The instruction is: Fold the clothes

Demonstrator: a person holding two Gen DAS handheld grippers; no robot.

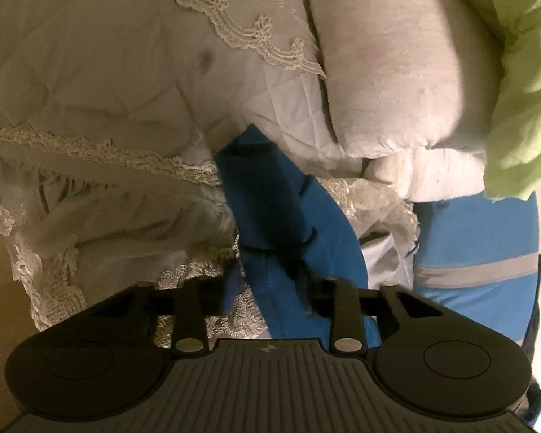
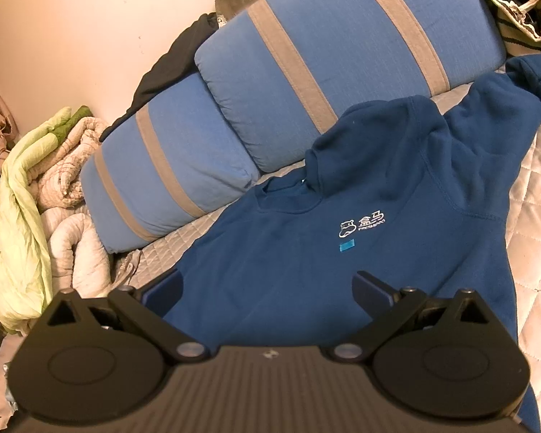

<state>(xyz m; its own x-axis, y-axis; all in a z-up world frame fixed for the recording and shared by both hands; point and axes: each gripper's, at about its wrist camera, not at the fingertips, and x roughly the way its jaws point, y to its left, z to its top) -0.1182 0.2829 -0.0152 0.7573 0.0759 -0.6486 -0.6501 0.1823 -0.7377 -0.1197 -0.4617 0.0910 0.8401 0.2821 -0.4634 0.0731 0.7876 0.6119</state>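
Right wrist only: hoodie logo (image 2: 362, 226)

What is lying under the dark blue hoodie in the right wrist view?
The blue hoodie lies on a quilted bedcover, visible along its edges. The cover beneath its body is hidden by the fabric.

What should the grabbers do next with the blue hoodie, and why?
Probably carry the blue sleeve, pinched in the left gripper, across onto the hoodie chest. The hoodie lies spread flat on the quilted bed cover, and the right gripper hovers open over it.
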